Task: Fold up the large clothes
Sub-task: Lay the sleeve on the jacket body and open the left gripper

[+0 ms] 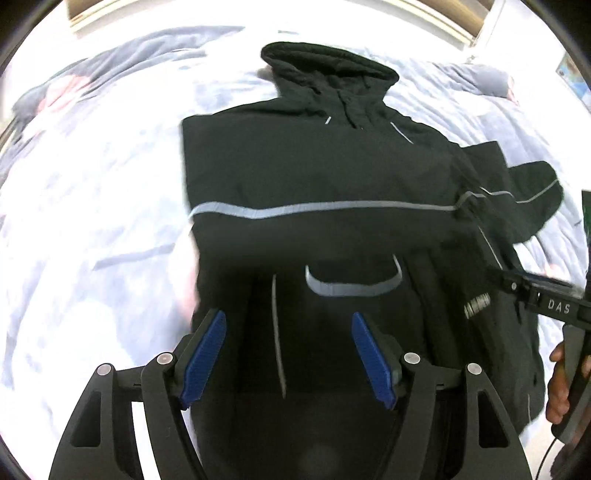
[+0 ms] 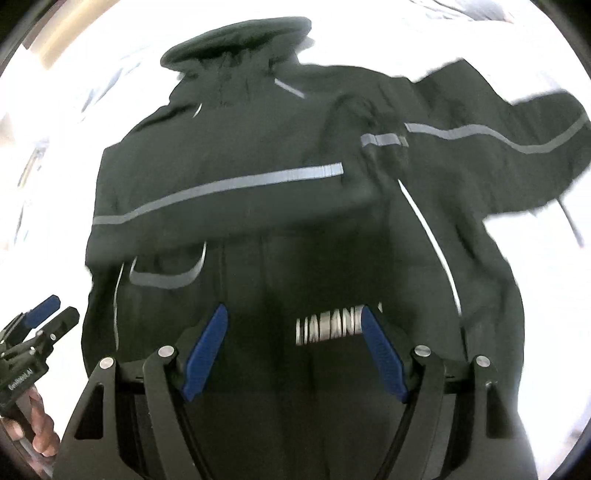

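Observation:
A black hooded jacket with grey reflective stripes lies flat on a bed, hood at the far end. Its left sleeve is folded across the chest; the right sleeve spreads out to the right. The jacket also fills the right wrist view, with a white logo near the hem. My left gripper is open and empty, just above the lower front of the jacket. My right gripper is open and empty over the hem by the logo. Each gripper shows at the edge of the other's view.
The jacket lies on a pale blue and white patterned quilt that covers the bed. A wooden bed frame or wall edge runs along the far side. The person's hands hold the gripper handles.

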Motion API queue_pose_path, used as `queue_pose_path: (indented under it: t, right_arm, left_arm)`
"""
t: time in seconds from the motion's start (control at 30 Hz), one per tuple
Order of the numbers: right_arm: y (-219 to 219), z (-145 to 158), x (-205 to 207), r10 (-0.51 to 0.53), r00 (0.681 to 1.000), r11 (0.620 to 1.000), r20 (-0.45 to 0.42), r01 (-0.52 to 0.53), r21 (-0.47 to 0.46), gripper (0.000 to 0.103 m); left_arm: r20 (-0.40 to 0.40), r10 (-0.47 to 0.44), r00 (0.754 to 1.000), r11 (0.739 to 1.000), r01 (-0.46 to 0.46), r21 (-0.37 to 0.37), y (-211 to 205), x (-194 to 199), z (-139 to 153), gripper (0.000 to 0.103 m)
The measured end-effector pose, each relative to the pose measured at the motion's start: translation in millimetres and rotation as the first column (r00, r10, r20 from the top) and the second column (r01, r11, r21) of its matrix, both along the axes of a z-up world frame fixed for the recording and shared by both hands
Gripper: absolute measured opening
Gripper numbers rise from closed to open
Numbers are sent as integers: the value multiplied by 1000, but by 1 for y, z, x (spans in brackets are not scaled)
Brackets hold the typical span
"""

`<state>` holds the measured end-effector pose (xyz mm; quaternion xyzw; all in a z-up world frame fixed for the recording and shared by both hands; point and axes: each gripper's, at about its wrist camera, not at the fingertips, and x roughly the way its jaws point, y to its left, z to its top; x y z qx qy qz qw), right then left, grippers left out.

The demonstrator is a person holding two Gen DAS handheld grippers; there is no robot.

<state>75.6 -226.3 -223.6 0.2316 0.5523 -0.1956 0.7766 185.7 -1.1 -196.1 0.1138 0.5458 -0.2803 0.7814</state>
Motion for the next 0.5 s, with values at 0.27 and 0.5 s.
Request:
queue_pose_path:
  t: [0.27, 0.5]
  right_arm:
    - [23, 31, -74, -8, 1000, 999, -5, 8, -49, 78]
    - [-8, 60, -100, -21, 997, 997, 70, 26, -72, 78]
  left_arm:
    - [-6, 35, 999, 996, -36, -83, 43, -71, 24, 72]
    - [39, 46, 998, 992, -41, -120, 35, -105, 48, 72]
